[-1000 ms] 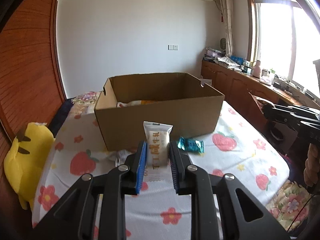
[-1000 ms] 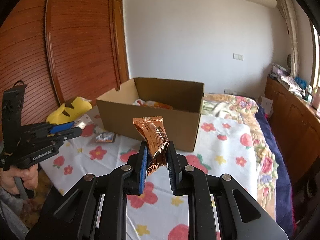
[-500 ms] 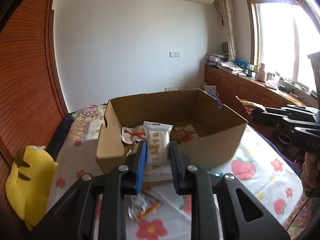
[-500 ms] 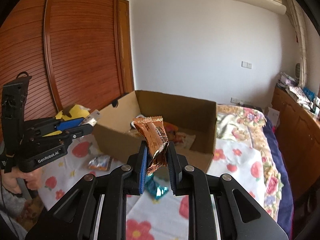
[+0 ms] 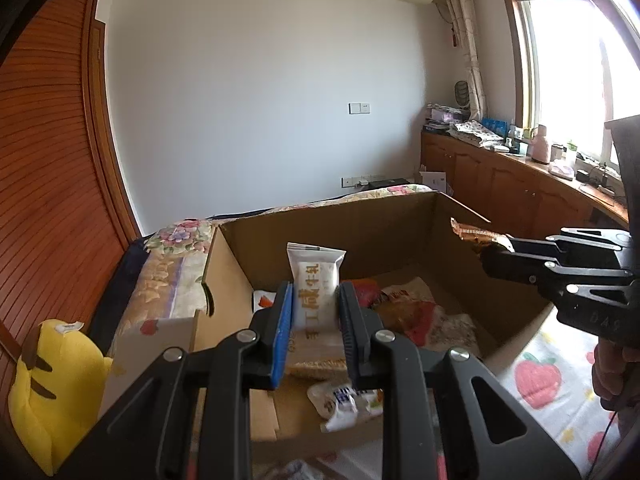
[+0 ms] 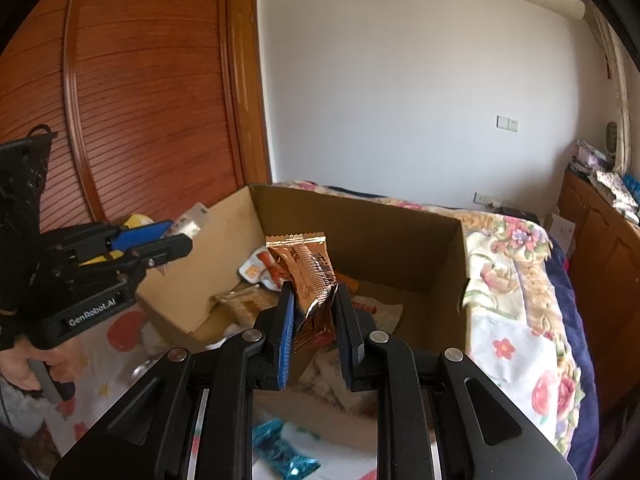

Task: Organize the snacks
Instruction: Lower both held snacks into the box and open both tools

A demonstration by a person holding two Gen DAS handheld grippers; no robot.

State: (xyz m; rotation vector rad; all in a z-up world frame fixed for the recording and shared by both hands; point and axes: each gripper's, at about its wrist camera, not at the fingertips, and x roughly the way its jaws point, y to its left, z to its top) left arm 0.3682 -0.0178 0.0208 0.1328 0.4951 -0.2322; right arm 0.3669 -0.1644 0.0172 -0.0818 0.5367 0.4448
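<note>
My left gripper (image 5: 314,308) is shut on a white snack packet (image 5: 314,284) with gold lettering, held upright over the open cardboard box (image 5: 384,220). My right gripper (image 6: 314,312) is shut on a copper foil snack packet (image 6: 308,272), also held over the box (image 6: 360,220). Several snack packets (image 5: 412,312) lie on the box floor. The right gripper shows in the left wrist view (image 5: 496,256) with the copper packet (image 5: 474,234) above the box's right wall. The left gripper shows in the right wrist view (image 6: 168,240) at the box's left wall.
The box stands on a bed with a strawberry-print sheet (image 5: 540,380). A yellow plush toy (image 5: 44,392) lies at the left. A blue foil packet (image 6: 284,452) lies on the sheet in front of the box. Wooden cabinets (image 5: 520,196) run along the right wall.
Both grippers have moved forward and up with their packets, from in front of the box to over its open top. The box interior now fills the views.
</note>
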